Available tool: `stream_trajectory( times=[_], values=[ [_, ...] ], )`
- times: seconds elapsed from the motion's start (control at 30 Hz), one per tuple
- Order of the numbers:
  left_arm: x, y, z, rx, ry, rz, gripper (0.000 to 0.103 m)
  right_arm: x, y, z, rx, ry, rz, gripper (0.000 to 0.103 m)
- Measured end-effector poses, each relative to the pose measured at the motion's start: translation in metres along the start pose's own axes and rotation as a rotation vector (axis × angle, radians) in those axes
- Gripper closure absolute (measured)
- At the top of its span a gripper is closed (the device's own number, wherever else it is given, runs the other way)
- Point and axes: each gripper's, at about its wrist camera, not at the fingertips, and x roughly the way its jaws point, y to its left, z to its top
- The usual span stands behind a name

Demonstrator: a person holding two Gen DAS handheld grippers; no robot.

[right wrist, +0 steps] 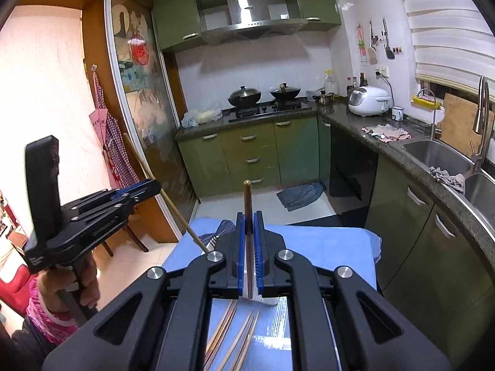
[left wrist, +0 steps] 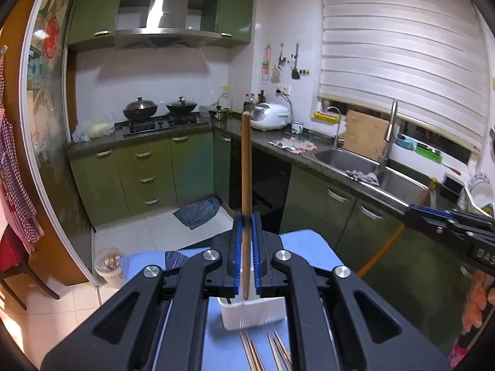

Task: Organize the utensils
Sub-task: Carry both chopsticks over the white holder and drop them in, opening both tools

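Observation:
My left gripper (left wrist: 246, 221) is shut on a long wooden-handled utensil (left wrist: 246, 167) that stands upright between the blue pads; its lower end hangs over a white ribbed holder (left wrist: 253, 312) on the blue table (left wrist: 303, 241). My right gripper (right wrist: 248, 221) is shut on a shorter brown-handled utensil (right wrist: 247, 198), also upright. Several wooden chopsticks (right wrist: 235, 334) lie loose on the table below both grippers; they also show in the left wrist view (left wrist: 266, 352). Each gripper shows in the other's view: the right one (left wrist: 433, 216) and the left one (right wrist: 136, 193).
A green L-shaped kitchen counter (left wrist: 278, 145) with stove, rice cooker (left wrist: 270, 116) and double sink (left wrist: 346, 157) lies ahead and to the right. A cloth (left wrist: 198, 211) lies on the tiled floor. A small bin (left wrist: 108, 266) stands left of the table.

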Motion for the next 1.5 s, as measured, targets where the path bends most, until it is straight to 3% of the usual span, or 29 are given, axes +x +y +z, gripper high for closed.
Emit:
stream_trajectory(
  times=[0.43, 0.47, 0.53, 0.57, 0.63, 0.87, 1.1, 1.23, 1.5],
  values=[
    [0.077, 0.012, -0.041, -0.019, 0.184, 0.037, 0.096, 0.036, -0.011, 0.039, 0.04, -0.031, -0.008, 0.097],
    [0.077, 0.014, -0.045, -0.023, 0.192, 0.036, 0.093, 0.04, -0.011, 0.043, 0.044, -0.034, -0.012, 0.097],
    [0.077, 0.017, -0.05, -0.033, 0.201, 0.035, 0.077, 0.051, -0.012, 0.049, 0.049, -0.032, -0.02, 0.097],
    [0.074, 0.019, -0.052, -0.035, 0.198, 0.035, 0.064, 0.06, -0.012, 0.051, 0.05, -0.025, -0.031, 0.097],
    [0.069, 0.021, -0.055, -0.031, 0.194, 0.037, 0.061, 0.075, -0.014, 0.051, 0.052, -0.013, -0.046, 0.097],
    [0.044, 0.026, -0.068, -0.038, 0.206, 0.014, 0.056, 0.142, -0.021, 0.015, 0.049, 0.094, -0.086, 0.097],
    [0.039, 0.024, -0.109, -0.029, 0.311, -0.005, 0.054, 0.196, -0.022, -0.029, 0.035, 0.214, -0.078, 0.096],
    [0.044, 0.024, -0.131, -0.038, 0.367, -0.01, 0.054, 0.19, -0.015, -0.038, 0.01, 0.196, -0.069, 0.09],
    [0.071, 0.02, -0.171, -0.057, 0.505, -0.02, 0.054, 0.123, -0.023, -0.05, 0.011, 0.14, -0.076, 0.083]
  ],
)
